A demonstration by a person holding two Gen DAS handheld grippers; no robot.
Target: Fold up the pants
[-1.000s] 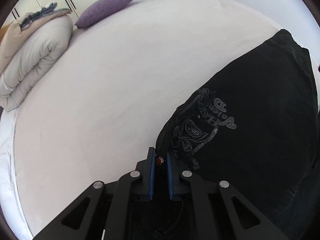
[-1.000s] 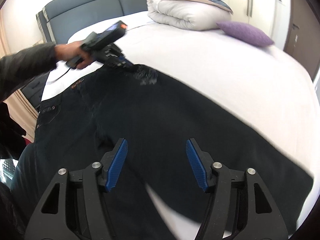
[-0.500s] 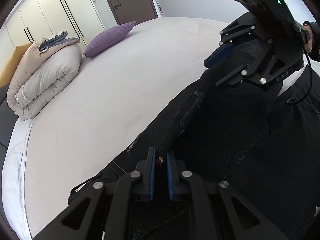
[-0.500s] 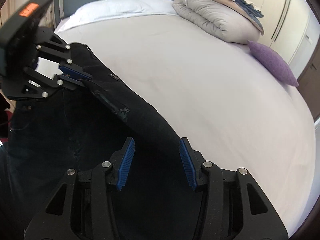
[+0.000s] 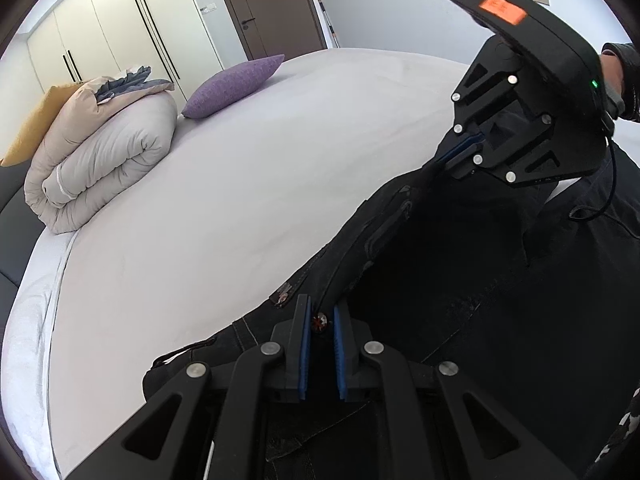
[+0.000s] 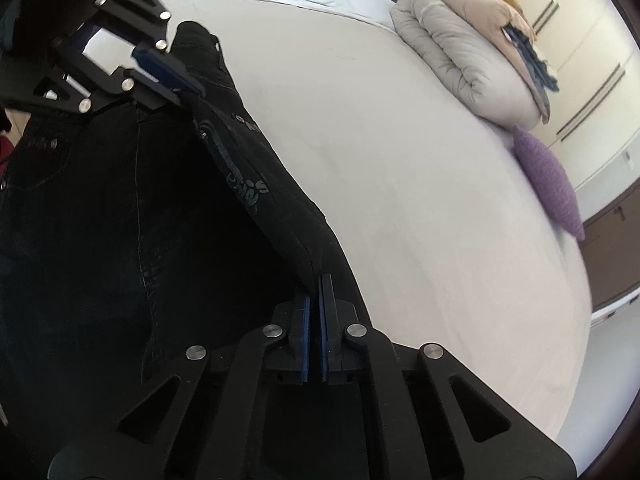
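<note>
The left tongs [image 5: 320,322] are gripping the black pants [image 5: 460,300] at the bottom centre of the left wrist view, blue pads nearly together, pinching a fold of dark denim with a small red-brown rivet [image 5: 320,321] showing right between them. Up at two o'clock in that same view, the right tongs [image 5: 460,152] are biting the same edge of cloth farther along, a person's hand [image 5: 612,80] in a dark sleeve behind them.

Over on the right wrist view, the right tongs [image 6: 315,312] have just been closing and are now clamped tight on the raised ridge of the pants [image 6: 120,240], the fabric running into the slit between the pads. From there the fold is stretching away toward eleven o'clock, where the left tongs [image 6: 176,76] are holding its other end. A pale printed design [image 6: 246,190] is showing on the ridge between the two grips.

The pants are lying on the bed [image 5: 260,160], dark cloth filling the side nearest the person, the gripped edge lifted above the pale sheet. At nine o'clock in the left view a rolled duvet [image 5: 100,156] is sitting on the bed with a purple cushion [image 5: 236,84] just beside it; wardrobe doors [image 5: 120,24] are standing behind.
</note>
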